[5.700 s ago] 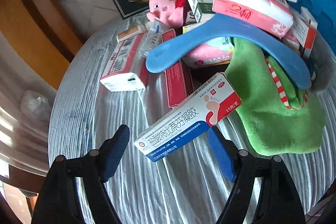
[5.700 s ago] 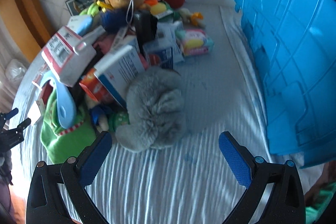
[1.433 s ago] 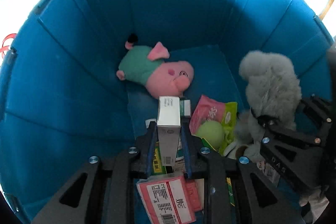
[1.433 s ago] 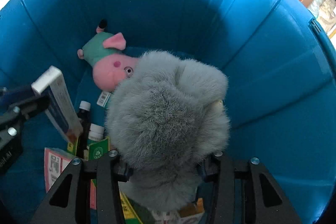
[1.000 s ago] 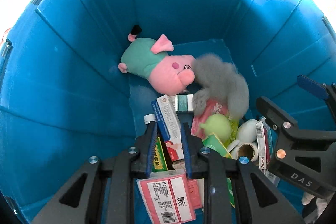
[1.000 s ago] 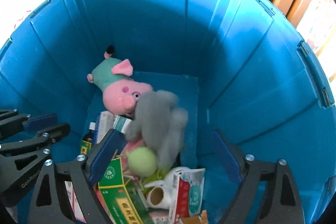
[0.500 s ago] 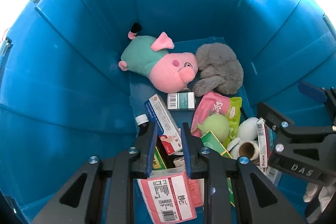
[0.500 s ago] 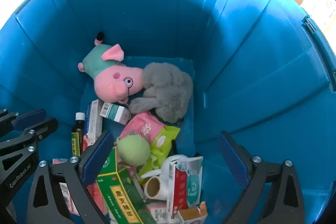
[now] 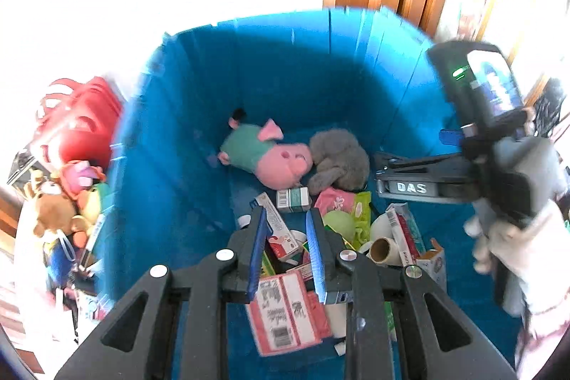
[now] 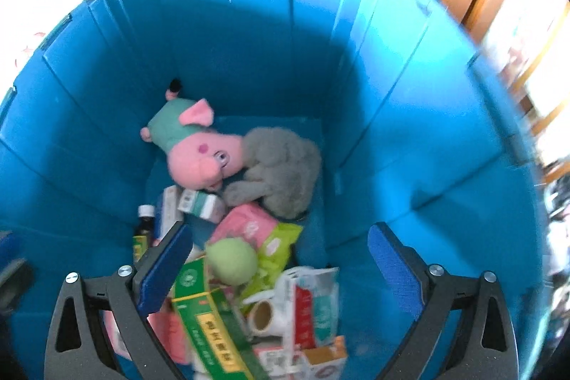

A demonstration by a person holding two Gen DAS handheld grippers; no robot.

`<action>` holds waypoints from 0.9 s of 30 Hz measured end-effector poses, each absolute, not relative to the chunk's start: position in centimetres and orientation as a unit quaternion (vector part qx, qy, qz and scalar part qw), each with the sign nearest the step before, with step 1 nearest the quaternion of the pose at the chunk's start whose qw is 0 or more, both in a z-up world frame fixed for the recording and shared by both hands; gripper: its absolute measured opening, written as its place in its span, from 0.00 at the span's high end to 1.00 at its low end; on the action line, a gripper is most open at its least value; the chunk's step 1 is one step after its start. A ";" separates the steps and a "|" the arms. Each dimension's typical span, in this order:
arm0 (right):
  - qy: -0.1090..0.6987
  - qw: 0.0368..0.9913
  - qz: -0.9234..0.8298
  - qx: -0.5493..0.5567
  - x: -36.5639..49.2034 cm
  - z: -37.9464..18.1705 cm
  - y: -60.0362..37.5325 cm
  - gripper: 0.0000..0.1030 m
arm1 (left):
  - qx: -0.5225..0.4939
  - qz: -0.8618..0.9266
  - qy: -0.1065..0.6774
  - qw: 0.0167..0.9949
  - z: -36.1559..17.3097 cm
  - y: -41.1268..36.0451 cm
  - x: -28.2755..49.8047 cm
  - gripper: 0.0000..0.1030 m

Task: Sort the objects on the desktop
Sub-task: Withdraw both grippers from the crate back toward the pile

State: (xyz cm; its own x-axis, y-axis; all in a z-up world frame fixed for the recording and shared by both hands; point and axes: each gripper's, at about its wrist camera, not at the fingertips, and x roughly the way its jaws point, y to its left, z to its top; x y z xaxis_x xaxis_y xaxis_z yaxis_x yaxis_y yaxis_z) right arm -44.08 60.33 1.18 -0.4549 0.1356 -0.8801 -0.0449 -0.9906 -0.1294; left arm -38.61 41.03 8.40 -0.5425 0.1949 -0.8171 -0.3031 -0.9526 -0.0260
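Hovering over the blue bin (image 10: 409,116), both grippers are carrying nothing: the right gripper (image 10: 281,259) is standing with its jaws spread wide and empty, and the left gripper (image 9: 285,251) is holding its blue pads close together with only air in the narrow gap. The grey plush (image 10: 281,166) is lying on the bin floor against the pink pig plush (image 10: 199,152), and the medicine box (image 9: 279,232) is resting among cartons, a green ball (image 10: 231,260) and a tape roll (image 10: 262,316). Trouble could be coming when reaching back for the pile: the two tools are working close together and could knock each other. Only the left wrist view is showing the unsorted heap outside the bin, a red case (image 9: 76,134) and a teddy bear (image 9: 53,212), plus the person's sleeve (image 9: 530,251); the right wrist view is showing the bin's contents more fully.
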 end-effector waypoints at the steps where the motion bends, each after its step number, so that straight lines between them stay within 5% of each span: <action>1: -0.048 0.049 0.855 -0.514 -43.6 1.6 60.0 0.03 | -0.445 0.883 0.051 0.141 9.3 40.0 -37.4 0.78; 12: -0.030 -0.025 0.914 -0.405 -34.4 10.1 54.3 0.00 | -0.347 0.935 -0.004 0.071 14.2 28.7 -29.2 0.78; 17: -0.014 -0.098 0.935 -0.341 -29.2 12.6 48.8 0.00 | -0.306 0.952 -0.026 0.005 13.9 22.4 -25.3 0.41; 27: 0.015 -0.198 0.960 -0.195 -21.6 13.0 36.6 0.00 | -0.234 0.965 -0.054 -0.105 10.0 9.1 -17.7 0.36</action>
